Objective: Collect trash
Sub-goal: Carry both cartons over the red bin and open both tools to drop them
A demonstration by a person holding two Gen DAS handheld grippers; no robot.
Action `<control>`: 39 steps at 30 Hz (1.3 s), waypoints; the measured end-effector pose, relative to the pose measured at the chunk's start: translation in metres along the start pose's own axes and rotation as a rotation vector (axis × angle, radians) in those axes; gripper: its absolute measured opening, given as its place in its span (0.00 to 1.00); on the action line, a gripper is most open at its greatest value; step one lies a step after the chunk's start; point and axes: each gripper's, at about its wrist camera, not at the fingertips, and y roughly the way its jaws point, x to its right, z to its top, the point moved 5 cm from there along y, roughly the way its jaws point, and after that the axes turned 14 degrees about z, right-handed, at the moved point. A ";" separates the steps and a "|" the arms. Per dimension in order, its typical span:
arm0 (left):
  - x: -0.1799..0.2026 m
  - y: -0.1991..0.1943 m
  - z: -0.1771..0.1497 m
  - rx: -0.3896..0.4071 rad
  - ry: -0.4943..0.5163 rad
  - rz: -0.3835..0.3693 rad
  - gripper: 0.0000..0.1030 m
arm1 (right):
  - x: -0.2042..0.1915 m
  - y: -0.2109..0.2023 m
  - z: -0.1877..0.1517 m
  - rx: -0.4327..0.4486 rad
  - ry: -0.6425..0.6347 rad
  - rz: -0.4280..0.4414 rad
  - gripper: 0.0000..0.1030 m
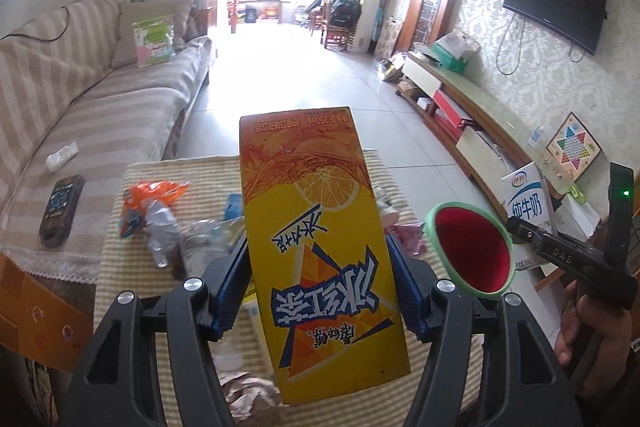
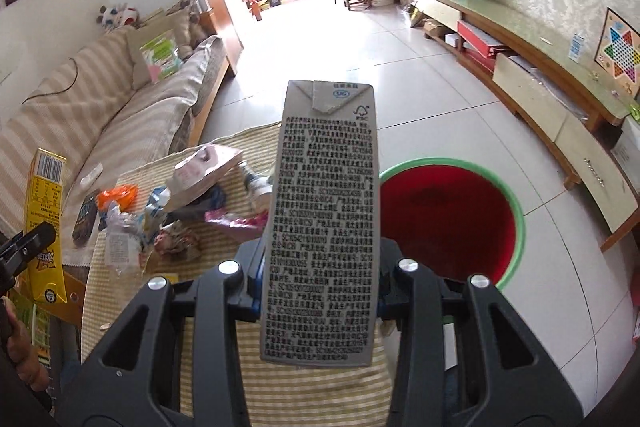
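Left gripper (image 1: 320, 277) clamps the iced-tea carton (image 1: 320, 251), right gripper (image 2: 320, 283) clamps the milk carton (image 2: 324, 227); red bin (image 2: 448, 223) lies beyond the right fingertips, so centre each carton above its rim before releasing.

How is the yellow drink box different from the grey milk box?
The yellow drink box is bright, with an orange slice and big blue letters; the grey milk box faces this way with small black print. The yellow box is wider, so the left tool spreads more than the right tool does on the grey box. Both are held above the striped table.
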 end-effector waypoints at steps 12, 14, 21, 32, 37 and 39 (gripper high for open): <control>0.165 0.017 0.037 0.017 0.190 -0.251 0.60 | 0.110 -0.037 0.032 0.057 0.118 -0.068 0.36; 0.188 0.026 0.036 -0.001 0.210 -0.287 0.60 | 0.123 -0.036 0.031 0.054 0.136 -0.063 0.36; 0.248 0.061 0.027 -0.073 0.260 -0.372 0.60 | 0.157 -0.033 0.026 0.058 0.191 -0.057 0.36; 0.280 0.109 0.019 -0.174 0.226 -0.427 0.61 | 0.174 -0.018 0.022 0.034 0.210 -0.031 0.36; 0.283 0.117 0.024 -0.189 0.201 -0.471 0.61 | 0.171 -0.009 0.022 0.021 0.204 -0.018 0.36; 0.283 0.122 0.024 -0.206 0.179 -0.480 0.61 | 0.171 -0.006 0.023 0.017 0.201 -0.016 0.36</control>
